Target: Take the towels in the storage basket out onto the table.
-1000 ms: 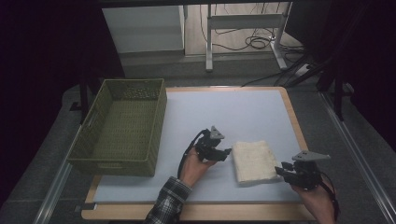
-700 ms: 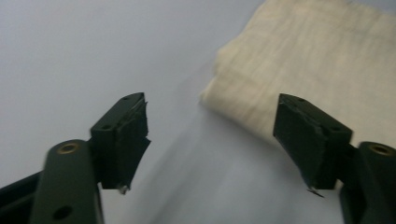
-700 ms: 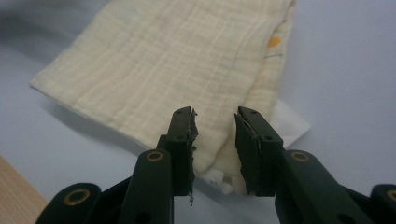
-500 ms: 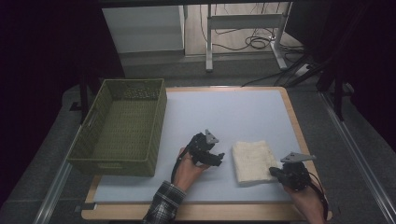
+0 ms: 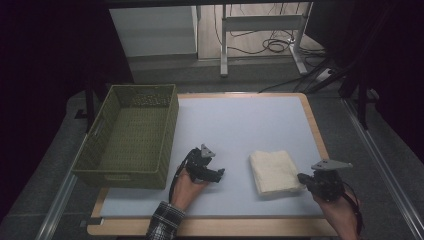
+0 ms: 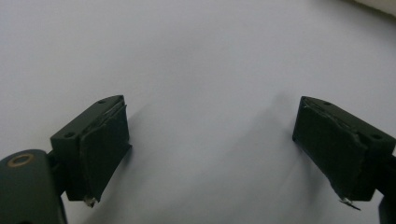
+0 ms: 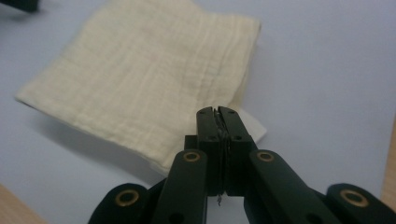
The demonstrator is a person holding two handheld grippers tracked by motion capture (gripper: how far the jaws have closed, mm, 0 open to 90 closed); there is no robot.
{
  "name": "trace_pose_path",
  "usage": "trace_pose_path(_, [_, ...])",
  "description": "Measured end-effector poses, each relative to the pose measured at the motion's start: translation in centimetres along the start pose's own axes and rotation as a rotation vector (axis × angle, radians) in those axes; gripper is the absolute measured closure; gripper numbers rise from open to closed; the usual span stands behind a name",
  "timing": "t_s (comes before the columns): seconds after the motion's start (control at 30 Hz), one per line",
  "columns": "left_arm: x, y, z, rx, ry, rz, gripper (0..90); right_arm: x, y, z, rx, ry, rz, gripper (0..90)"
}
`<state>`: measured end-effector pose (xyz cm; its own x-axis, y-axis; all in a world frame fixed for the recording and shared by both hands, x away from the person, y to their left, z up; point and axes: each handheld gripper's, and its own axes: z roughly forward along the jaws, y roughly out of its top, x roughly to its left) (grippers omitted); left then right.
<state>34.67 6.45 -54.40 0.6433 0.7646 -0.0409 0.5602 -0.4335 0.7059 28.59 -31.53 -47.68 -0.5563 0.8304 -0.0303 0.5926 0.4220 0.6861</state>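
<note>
you had the folded cream cloth (image 5: 274, 172) lying flat on the worktop (image 5: 240, 125), toward its near right part, well apart from the green basket (image 5: 131, 136) at the left. your right hand-held gripper (image 7: 217, 112) sat at the cloth's near right corner with its jaws pressed together; in the right gripper view they looked closed over the cloth's edge, but whether any fabric was actually pinched between them could not be told. your left hand-held gripper (image 6: 210, 140) rested low over bare worktop just left of the cloth, jaws spread wide and holding nothing.

the step in hand looked like taking hold of the cloth at two points. the next move probably called for you to slide the left jaws to the cloth's near left edge, one jaw under the fold, and close there.

the cloth's right edge lay near the wooden border of the worktop, so there was little room on that side. the middle and far part of the worktop stood open, and so did the path to the basket.
</note>
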Motion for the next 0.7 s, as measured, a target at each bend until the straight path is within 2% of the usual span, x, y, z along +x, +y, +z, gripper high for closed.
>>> trace_pose_path(0.13, [0.0,0.0,0.0,0.0,-0.001,0.003,10.7,-0.6,-1.5,1.7,0.048,0.011,0.029,87.3])
trace_pose_path(0.17, [0.0,0.0,0.0,0.0,-0.001,0.003,10.7,-0.6,-1.7,2.0,0.055,0.009,0.03,84.9])
trace_pose_path(0.23, [0.0,-0.1,0.0,0.001,-0.001,0.004,10.7,-0.5,-2.0,2.5,0.063,0.004,0.032,70.9])
trace_pose_path(0.27, [0.0,-0.1,0.0,0.001,0.0,0.004,10.7,-0.5,-2.1,2.5,0.057,-0.017,0.029,67.7])
trace_pose_path(0.37, [0.0,-0.1,0.0,0.0,0.0,0.004,10.7,-0.7,-2.3,2.6,0.051,-0.007,0.055,65.0])
trace_pose_path(0.4, [0.0,-0.1,0.0,0.0,0.0,0.004,10.7,-0.7,-2.3,2.6,0.051,-0.007,0.055,65.0])
trace_pose_path(0.43, [0.0,-0.1,0.0,0.0,0.0,0.004,10.7,-1.1,-2.5,2.6,0.037,0.045,0.096,67.4])
trace_pose_path(0.5, [0.0,-0.1,0.0,-0.001,-0.001,0.004,10.7,-1.3,-2.6,2.6,0.029,0.087,0.124,70.3])
trace_pose_path(0.53, [0.0,-0.1,0.0,-0.001,-0.001,0.004,10.7,-1.3,-2.6,2.6,0.029,0.087,0.124,70.3])
trace_pose_path(0.57, [0.0,-0.1,0.0,-0.001,-0.001,0.004,10.7,-1.6,-2.8,2.6,0.024,0.133,0.155,74.3])
trace_pose_path(0.67, [0.0,-0.1,0.0,-0.001,-0.001,0.003,10.7,-1.8,-2.9,2.7,0.026,0.184,0.177,85.6])
trace_pose_path(0.7, [0.0,-0.1,0.0,-0.001,-0.001,0.003,10.7,-1.7,-3.0,2.8,0.022,0.185,0.182,87.2])
